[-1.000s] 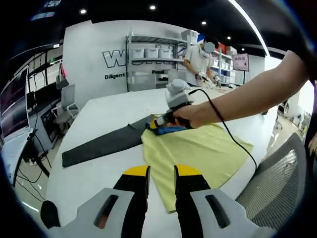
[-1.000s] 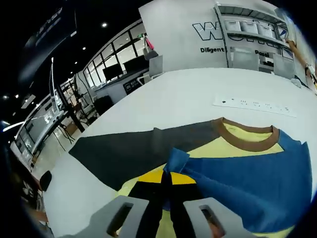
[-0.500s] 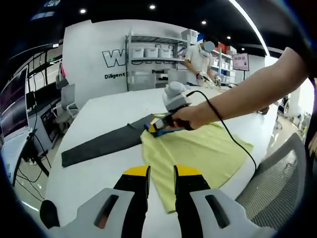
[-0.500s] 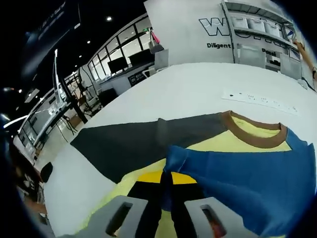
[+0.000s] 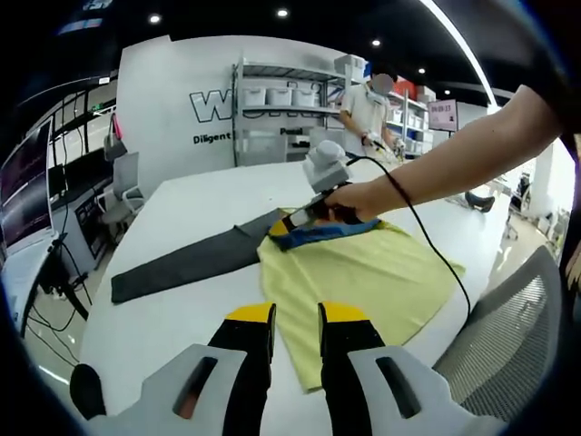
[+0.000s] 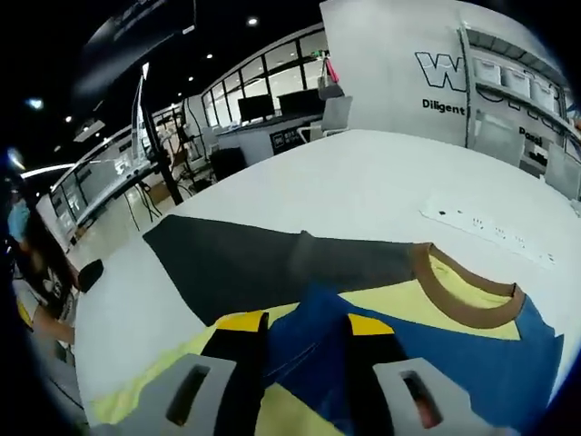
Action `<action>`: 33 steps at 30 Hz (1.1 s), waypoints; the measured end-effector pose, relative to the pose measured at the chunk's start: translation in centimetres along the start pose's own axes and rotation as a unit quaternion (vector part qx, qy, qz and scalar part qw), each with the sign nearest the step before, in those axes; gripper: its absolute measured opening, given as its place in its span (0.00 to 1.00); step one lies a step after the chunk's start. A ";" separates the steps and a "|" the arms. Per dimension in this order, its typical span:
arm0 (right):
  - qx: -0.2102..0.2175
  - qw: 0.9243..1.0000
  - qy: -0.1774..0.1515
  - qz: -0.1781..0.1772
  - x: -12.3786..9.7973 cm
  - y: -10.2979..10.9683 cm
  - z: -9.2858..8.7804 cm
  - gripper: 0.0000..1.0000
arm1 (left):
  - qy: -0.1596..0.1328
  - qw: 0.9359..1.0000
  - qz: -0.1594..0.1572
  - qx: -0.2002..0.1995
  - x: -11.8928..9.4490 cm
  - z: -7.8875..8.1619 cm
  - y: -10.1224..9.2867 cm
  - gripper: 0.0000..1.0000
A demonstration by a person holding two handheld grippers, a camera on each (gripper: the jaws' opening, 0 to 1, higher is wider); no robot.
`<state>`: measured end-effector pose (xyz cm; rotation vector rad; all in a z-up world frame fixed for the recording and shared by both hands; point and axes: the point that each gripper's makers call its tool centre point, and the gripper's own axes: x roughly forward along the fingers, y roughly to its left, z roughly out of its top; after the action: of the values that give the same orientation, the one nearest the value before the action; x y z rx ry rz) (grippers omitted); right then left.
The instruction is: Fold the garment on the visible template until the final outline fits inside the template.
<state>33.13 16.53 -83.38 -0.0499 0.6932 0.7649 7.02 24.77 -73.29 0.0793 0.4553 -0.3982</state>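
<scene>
1. Garment (image 5: 363,272): a yellow shirt with a brown collar (image 6: 467,304) and blue sleeves lies on the white desk (image 5: 182,309). In the left gripper view its yellow body is spread toward the near desk edge.

2. Template (image 5: 186,262): a dark grey sheet lies flat on the desk, partly under the shirt and reaching out past it to one side.

3. Blue sleeve (image 6: 436,363): in the right gripper view it lies folded inward over the yellow body, its edge running between the right claw's fingers.

4. Right claw (image 6: 304,325): jaws stand apart, yellow tips low over the blue sleeve fabric; no cloth is clamped between them. In the left gripper view the same tool is seen in a person's hand (image 5: 349,198) at the collar end of the shirt, a black cable trailing from it.

5. Left claw (image 5: 296,316): jaws slightly apart with a narrow gap, nothing held, poised above the desk near the shirt's lower edge.

6. Surroundings: a white power strip (image 6: 490,232) lies on the desk beyond the collar. A mesh chair (image 5: 508,336) stands at the desk edge. A person (image 5: 368,109) stands by shelving (image 5: 281,95) at the far wall.
</scene>
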 end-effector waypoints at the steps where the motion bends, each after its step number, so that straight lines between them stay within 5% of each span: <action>1: 0.013 1.000 -0.004 -0.001 0.0 -0.3 0.0 0.27 | 0.000 1.000 0.000 0.000 0.0 0.0 0.0 0.14; 4: 0.048 0.999 -0.012 0.003 -0.1 -0.5 0.0 0.27 | 0.003 1.000 0.000 -0.003 0.0 -0.2 0.0 0.14; 5: 0.095 0.995 -0.022 0.002 -0.3 -0.9 0.0 0.25 | 0.004 1.000 0.000 -0.003 0.0 -0.2 0.0 0.14; 8: 0.046 0.999 -0.008 0.019 -0.4 -0.6 -0.3 0.14 | 0.005 1.000 0.000 -0.002 0.1 -0.3 0.1 0.14; 11: 0.009 0.999 -0.007 0.031 -0.3 0.1 0.0 0.16 | 0.007 1.000 0.000 -0.004 0.1 -0.4 0.1 0.14; 18: 0.010 0.999 0.020 0.036 0.4 0.7 -0.7 0.00 | 0.011 1.000 0.003 -0.005 0.0 -0.5 0.4 0.14; 33: 0.097 0.993 -0.008 0.059 0.2 1.8 2.0 0.00 | 0.011 1.000 0.003 -0.006 0.3 -0.4 0.3 0.14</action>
<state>33.20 18.54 -81.63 0.1756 0.7565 0.8077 7.18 24.98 -73.74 0.0734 0.4796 -0.3895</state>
